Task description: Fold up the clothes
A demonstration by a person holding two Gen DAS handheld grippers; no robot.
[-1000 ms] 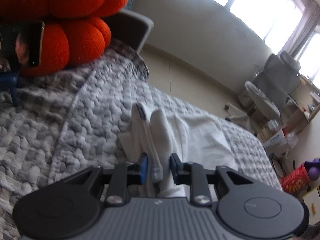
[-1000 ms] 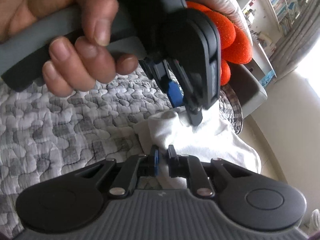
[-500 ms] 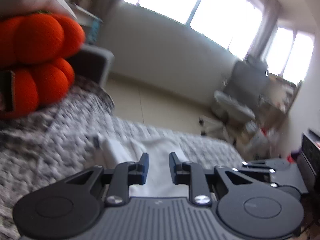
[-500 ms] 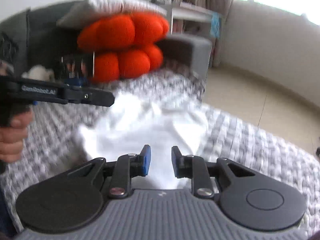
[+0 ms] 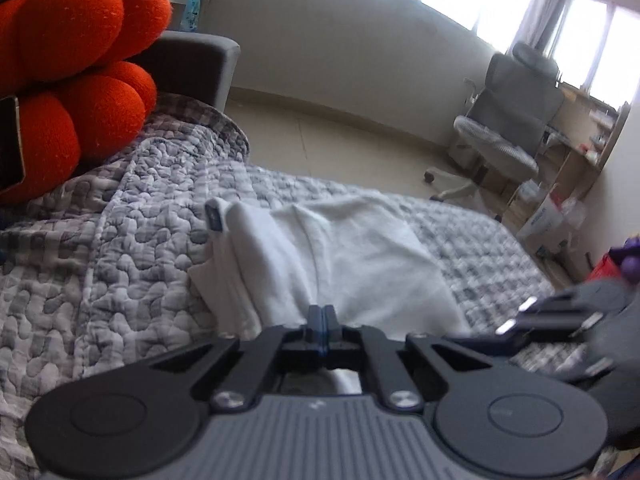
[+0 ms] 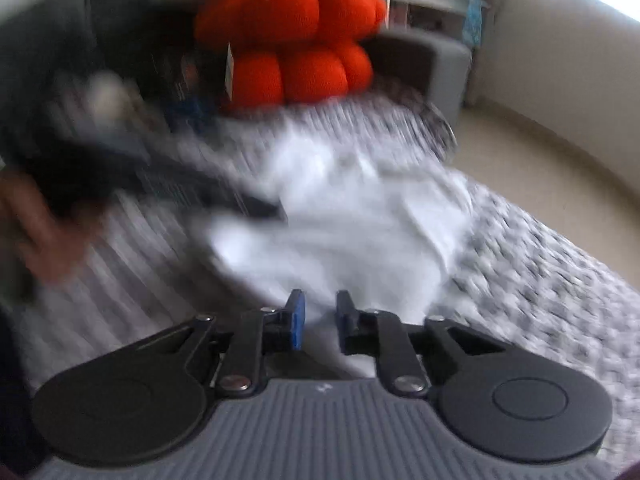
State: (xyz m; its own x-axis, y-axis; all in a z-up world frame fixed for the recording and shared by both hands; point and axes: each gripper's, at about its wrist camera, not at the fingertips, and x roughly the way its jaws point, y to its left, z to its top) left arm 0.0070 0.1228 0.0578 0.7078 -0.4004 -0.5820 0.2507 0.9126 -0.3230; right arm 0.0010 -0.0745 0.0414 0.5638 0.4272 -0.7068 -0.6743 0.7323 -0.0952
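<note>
Left wrist view looks down over the left gripper (image 5: 322,314), whose jaws have just been closing and now stand pressed together with nothing between them, their blue pads meeting in front of a folded white garment (image 5: 340,264). The garment lies on a grey quilted bedspread (image 5: 120,264), flattened into a rough rectangle with a thicker rolled edge along its left side, where a small dark blue label (image 5: 214,218) sticks up. Behind the bedspread sits an orange knotted cushion (image 5: 76,60) against a grey sofa arm (image 5: 192,68); further back on the pale floor stands a grey office chair (image 5: 508,120) beside a wooden desk under bright windows. At the right edge of this view the right gripper (image 6: 320,318) shows only as a dark blur, just beside the garment's near corner. Right wrist view is smeared by motion, yet its own jaws are plain enough — they have just been closing somewhat, still stand a little apart, and hold nothing, with the white cloth lying beyond them on the bedspread. In that same view a hand (image 6: 44,236) at the left grips the dark handle of the left gripper, which reaches across to the garment's far-left edge — whether it touches the cloth cannot be told through the blur.
</note>
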